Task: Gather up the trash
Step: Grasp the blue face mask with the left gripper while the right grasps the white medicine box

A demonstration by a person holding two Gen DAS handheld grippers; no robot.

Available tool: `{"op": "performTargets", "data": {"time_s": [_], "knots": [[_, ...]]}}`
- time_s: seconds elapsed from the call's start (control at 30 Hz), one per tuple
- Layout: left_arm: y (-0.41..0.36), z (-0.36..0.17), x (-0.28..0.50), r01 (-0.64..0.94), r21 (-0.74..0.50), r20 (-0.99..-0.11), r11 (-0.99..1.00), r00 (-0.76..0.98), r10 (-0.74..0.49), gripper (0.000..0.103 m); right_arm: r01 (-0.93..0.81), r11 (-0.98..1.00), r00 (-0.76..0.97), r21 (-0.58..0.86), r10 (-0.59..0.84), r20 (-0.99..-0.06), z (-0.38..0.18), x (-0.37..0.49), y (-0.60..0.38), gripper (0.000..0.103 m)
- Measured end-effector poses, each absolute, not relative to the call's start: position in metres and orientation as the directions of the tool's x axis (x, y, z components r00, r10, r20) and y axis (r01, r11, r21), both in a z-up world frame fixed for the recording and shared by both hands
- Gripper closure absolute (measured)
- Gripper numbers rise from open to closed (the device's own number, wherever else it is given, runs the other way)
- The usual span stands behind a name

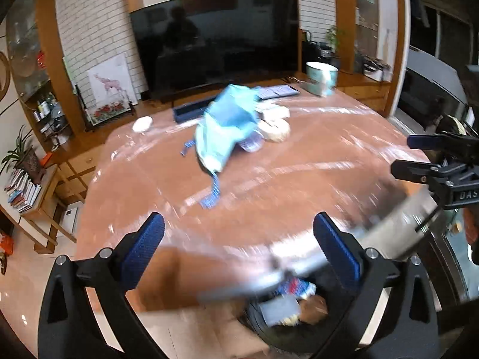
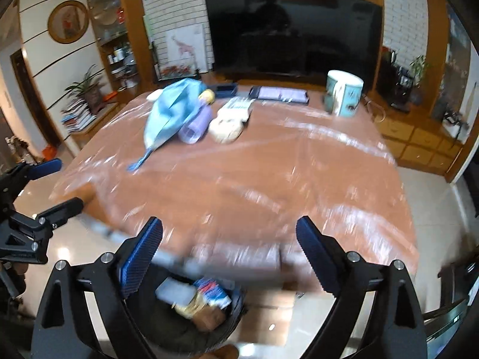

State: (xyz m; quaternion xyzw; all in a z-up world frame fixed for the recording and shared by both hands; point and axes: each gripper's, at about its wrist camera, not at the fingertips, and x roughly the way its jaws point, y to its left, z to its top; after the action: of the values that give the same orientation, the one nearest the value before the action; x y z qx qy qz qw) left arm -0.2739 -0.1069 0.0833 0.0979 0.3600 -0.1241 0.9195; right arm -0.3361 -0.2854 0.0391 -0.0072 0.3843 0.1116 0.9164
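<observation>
Both my left hand-held gripper [image 1: 238,245] and right hand-held gripper [image 2: 229,248] gape empty above the near bin [image 2: 179,323] (already holding wrappers); next reach: far-left blue cloth [image 2: 172,110] on the bench [image 2: 269,179].

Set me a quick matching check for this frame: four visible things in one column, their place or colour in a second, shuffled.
Things:
1. mug
2. blue cloth
3. trash bin
4. television

Descriptions:
A. dark screen behind the table
B. on the floor below the table's near edge, holding wrappers
C. crumpled on the table, far left
D. upright at the table's far right

Pairs: 1-D, 2-C, 3-B, 4-A
</observation>
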Motion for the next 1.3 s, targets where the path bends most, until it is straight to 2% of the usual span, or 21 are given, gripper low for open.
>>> {"op": "performTargets", "data": {"time_s": [0.27, 0.6, 0.87, 1.0, 1.13, 1.17, 1.3], "knots": [[-0.113, 0.064, -0.195, 0.335, 0.201, -0.696, 0.921, 0.710, -0.106, 0.003, -0.196, 0.977, 0.654, 0.081, 0.192, -0.732, 0.035, -0.235, -0.278, 0.013], [-0.128, 0.042, -0.138, 0.390, 0.246, -0.716, 0.887, 0.690, -0.105, 0.003, -0.159, 0.979, 0.580, 0.127, 0.197, -0.791, 0.006, -0.130, -0.260, 0.013], [-0.137, 0.036, -0.115, 0.434, 0.256, -0.724, 0.864, 0.679, -0.126, 0.003, -0.166, 0.978, 0.526, 0.128, 0.198, -0.827, -0.016, -0.082, -0.241, 0.013], [-0.136, 0.036, -0.107, 0.456, 0.224, -0.731, 0.861, 0.663, -0.161, 0.004, -0.175, 0.974, 0.491, 0.147, 0.216, -0.844, -0.023, -0.070, -0.234, 0.023], [-0.131, 0.034, -0.101, 0.479, 0.149, -0.760, 0.865, 0.615, -0.210, 0.032, -0.186, 0.971, 0.476, 0.153, 0.225, -0.850, -0.028, -0.067, -0.231, 0.041], [-0.130, 0.034, -0.099, 0.483, 0.128, -0.764, 0.866, 0.605, -0.225, 0.037, -0.192, 0.969, 0.477, 0.154, 0.229, -0.849, -0.027, -0.067, -0.230, 0.047], [-0.122, 0.039, -0.099, 0.478, 0.071, -0.761, 0.875, 0.593, -0.263, 0.044, -0.218, 0.950, 0.469, 0.226, 0.304, -0.829, -0.026, -0.071, -0.236, 0.050]]}}
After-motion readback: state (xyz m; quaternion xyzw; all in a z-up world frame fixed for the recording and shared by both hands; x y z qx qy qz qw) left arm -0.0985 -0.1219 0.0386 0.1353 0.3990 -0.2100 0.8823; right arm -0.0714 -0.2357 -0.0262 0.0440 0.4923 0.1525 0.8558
